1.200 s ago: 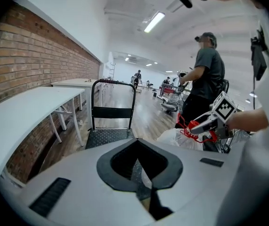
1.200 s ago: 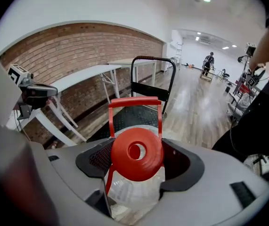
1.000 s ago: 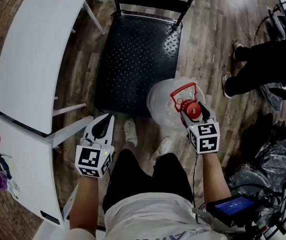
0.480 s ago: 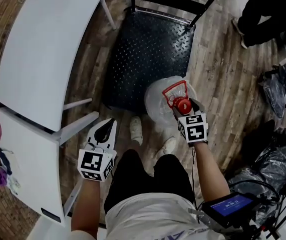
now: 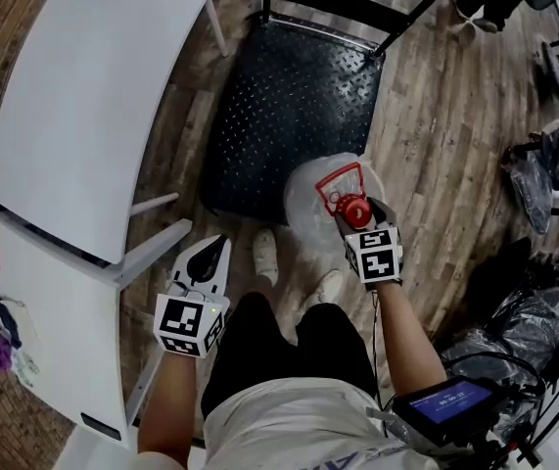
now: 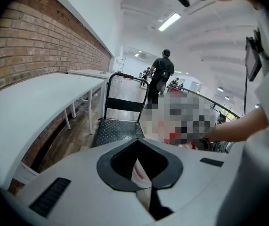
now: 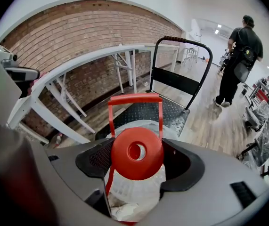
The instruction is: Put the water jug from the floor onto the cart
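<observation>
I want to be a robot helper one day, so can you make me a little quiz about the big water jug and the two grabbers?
1. True or false: the left gripper is holding the clear plastic water jug with the red carry handle.
2. What sits between the right gripper's jaws? A: the jug's round red cap. B: the black metal cart's handle. C: a white table leg.
3. Fill in: the long white table stands on the person's ____ side.

Key: 1 false, because its jaws are together on nothing. 2 A. 3 left.
</observation>
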The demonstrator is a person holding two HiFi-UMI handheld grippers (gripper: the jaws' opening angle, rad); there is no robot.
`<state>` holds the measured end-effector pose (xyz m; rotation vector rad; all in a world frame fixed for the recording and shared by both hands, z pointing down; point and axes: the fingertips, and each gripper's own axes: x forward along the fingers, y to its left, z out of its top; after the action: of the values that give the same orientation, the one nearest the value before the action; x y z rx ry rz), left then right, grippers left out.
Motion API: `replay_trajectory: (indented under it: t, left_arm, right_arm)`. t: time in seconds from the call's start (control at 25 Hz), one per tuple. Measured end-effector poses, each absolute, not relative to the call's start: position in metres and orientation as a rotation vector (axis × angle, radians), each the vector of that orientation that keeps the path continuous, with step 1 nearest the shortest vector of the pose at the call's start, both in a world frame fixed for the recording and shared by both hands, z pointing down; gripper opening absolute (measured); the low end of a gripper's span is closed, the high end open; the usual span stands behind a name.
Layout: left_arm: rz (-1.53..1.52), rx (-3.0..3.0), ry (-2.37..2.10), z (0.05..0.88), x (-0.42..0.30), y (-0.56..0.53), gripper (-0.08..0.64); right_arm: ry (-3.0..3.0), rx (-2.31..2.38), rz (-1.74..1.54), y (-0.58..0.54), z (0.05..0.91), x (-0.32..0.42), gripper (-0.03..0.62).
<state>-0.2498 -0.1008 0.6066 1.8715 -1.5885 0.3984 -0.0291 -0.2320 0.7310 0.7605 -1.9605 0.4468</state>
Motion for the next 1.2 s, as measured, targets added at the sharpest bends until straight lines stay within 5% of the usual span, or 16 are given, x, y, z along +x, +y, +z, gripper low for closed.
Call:
replay_trajectory:
  t: [0.56, 1.2]
  left_arm:
    - [0.385, 1.953, -1.522, 0.598, -0.248, -0.096, 0.0]
    - [0.285, 2.249, -1.423, 0.516, -0.195, -0.13, 0.0]
  right_arm:
    - [-1.962, 0.806, 0.398, -0.221, 0.732, -0.038, 0.313]
    - [-2.284, 1.149, 0.385, -0.202, 0.536, -0.007, 0.31]
